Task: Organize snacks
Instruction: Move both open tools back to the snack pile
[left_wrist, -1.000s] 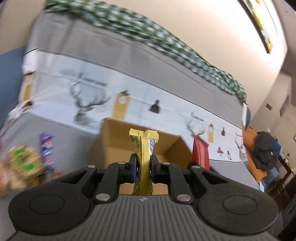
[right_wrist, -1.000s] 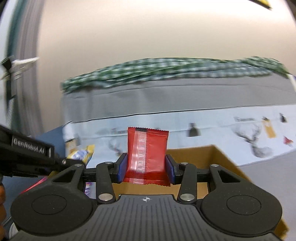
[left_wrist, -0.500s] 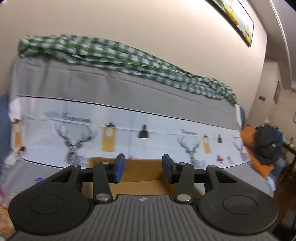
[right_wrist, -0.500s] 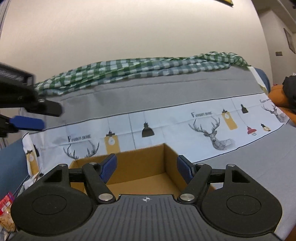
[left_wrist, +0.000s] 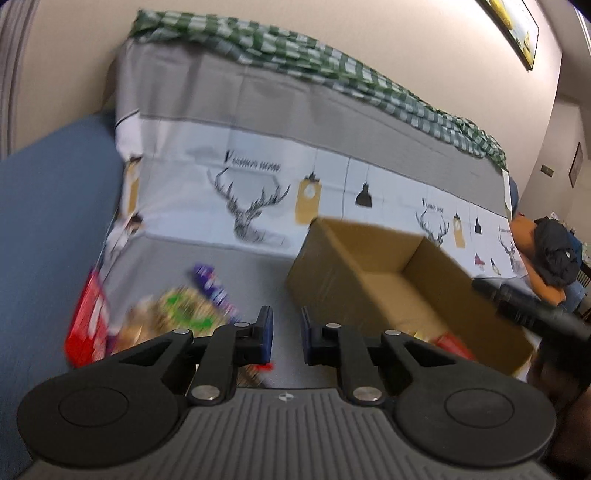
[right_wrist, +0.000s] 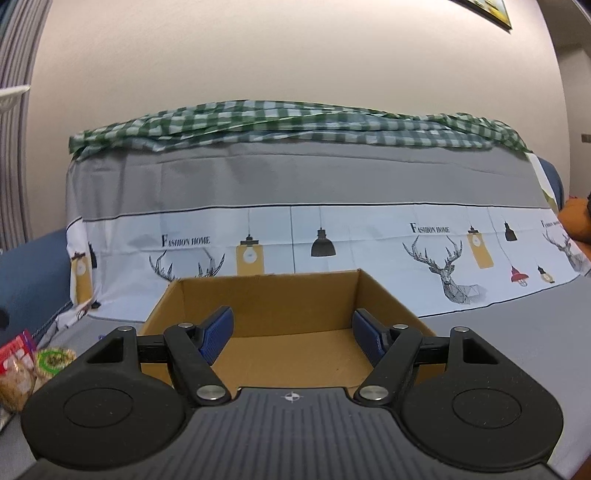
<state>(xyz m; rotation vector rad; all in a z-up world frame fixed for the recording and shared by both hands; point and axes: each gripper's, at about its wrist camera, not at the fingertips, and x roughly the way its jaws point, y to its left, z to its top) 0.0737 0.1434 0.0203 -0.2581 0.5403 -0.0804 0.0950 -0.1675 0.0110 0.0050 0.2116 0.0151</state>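
An open cardboard box (left_wrist: 384, 284) stands on the grey sofa seat; it also shows in the right wrist view (right_wrist: 288, 314). A red packet (left_wrist: 452, 345) lies inside it. My left gripper (left_wrist: 286, 334) is open and empty, left of the box and above the seat. A blurred pile of snacks lies at the left: a red bag (left_wrist: 86, 328), a green-labelled pack (left_wrist: 184, 314), a purple packet (left_wrist: 212, 284). My right gripper (right_wrist: 291, 338) is open wide and empty, over the box's near edge. Snack packs (right_wrist: 22, 363) sit at its far left.
The sofa back carries a grey and white deer-print cover (right_wrist: 295, 236) with a green checked cloth (right_wrist: 295, 125) on top. A blue armrest (left_wrist: 48, 229) rises at the left. The right tool's black body (left_wrist: 532, 314) shows beside the box. A dark bag (left_wrist: 554, 251) lies far right.
Both grippers have let go of their snacks over the box and are now open. My left gripper has swung left toward the snack pile. The right has stayed above the box.
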